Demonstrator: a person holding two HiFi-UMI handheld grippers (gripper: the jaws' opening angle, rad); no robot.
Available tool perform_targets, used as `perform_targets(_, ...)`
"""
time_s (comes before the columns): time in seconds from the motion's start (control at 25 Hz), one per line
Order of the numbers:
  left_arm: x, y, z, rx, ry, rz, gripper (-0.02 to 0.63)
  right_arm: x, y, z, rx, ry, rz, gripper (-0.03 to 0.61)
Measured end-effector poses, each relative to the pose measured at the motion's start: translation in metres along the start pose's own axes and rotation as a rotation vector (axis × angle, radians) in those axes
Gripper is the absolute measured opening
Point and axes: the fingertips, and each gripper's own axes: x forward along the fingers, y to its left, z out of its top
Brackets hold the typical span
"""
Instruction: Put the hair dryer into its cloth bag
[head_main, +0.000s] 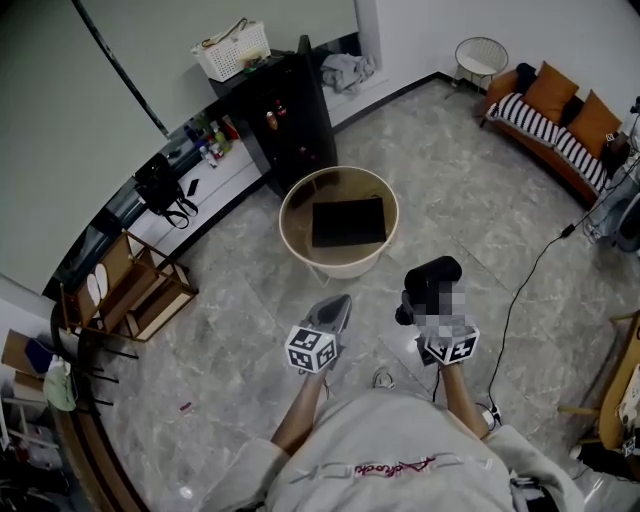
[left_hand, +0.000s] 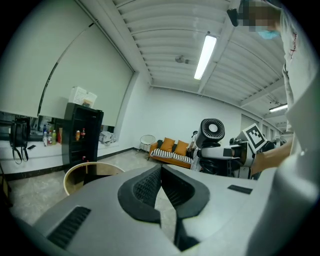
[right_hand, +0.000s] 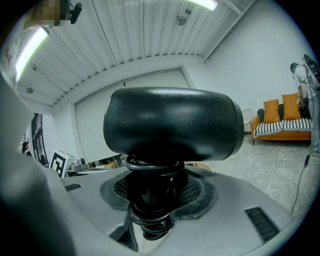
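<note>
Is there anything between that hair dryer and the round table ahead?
No. The head view shows only bare floor between the hair dryer and the round table.

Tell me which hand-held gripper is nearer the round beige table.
Left. The left hand-held gripper, shut and empty, points straight at the round beige table, close to its near rim. The right hand-held gripper, holding the hair dryer, sits off to the table's right, farther away.

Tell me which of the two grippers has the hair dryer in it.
The right gripper: its jaws clamp the black hair dryer by its cord-wrapped handle. The left gripper has its jaws shut together on nothing.
</note>
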Motion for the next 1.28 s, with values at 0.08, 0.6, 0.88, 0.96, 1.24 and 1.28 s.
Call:
perform_targets(0.08, 0.016, 0.0, 0.006, 0.004, -0.001, -0.001, 0.03, 0.006, -0.014, 0.007, -0.002, -0.001, 0.003, 0.198)
perform_targets(0.6, 0.055, 0.006, 0.004, -0.015, 0.019, 0.026, 0.031, 0.023, -0.056, 0.009, 0.02, 0.026, 0.019, 0.198)
perform_targets(0.88, 0.055, 0.01, 0.002, -0.018, 0.011, 0.04, 0.029, 0.026, -0.059, 0.007, 0.006, 0.029, 0.03, 0.198)
perform_targets(0.96, 0.056, 0.008, 0.003, -0.021, 0.012, 0.04, 0.03, 0.025, -0.058, 0.009, 0.008, 0.031, 0.035, 0.198)
perform_targets(1.24, 0.061, 0.012, 0.002, -0.026, 0.018, 0.045, 0.03, 0.034, -0.063, 0.013, 0.0, 0.034, 0.045, 0.198)
perform_targets(1.28, 0.062, 0.014, 0.001, -0.028, 0.02, 0.047, 0.03, 0.037, -0.064, 0.012, 0.002, 0.035, 0.045, 0.198)
